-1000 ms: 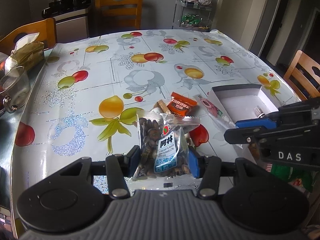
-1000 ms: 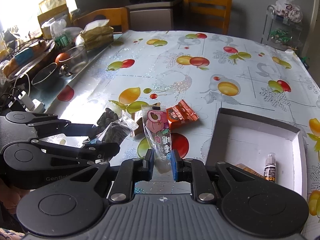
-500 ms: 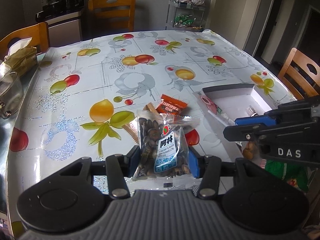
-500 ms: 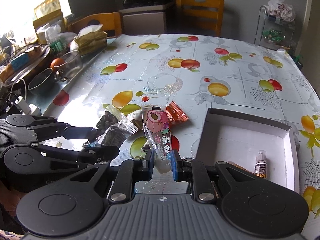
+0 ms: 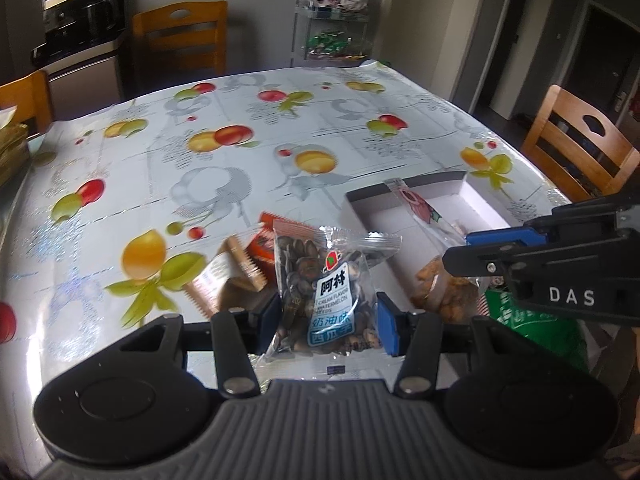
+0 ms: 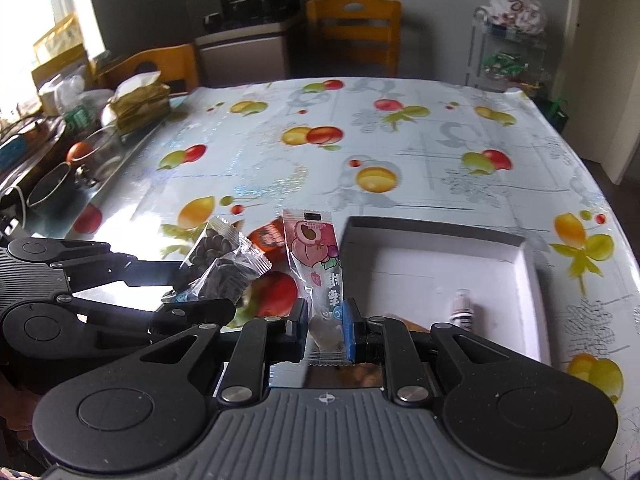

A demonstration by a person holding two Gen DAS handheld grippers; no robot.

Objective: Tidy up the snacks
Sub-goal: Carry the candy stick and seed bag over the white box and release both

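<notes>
While left tongs grip seed packet, right tongs clamp peach sachet, vial visible only rightward

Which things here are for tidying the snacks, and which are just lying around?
For the job: seed packet in left gripper, peach packet in right gripper, orange packet, white box.

Lying around: wooden chair, tissue pack, glass bowl.

Grey walls behind a table under a glossy fruit-print tablecloth. Wooden chairs at the far end, left side and right side. Dark appliance on a grey cabinet. Wire rack with bags in the corner. Bright window at left; dark doorway at right.
</notes>
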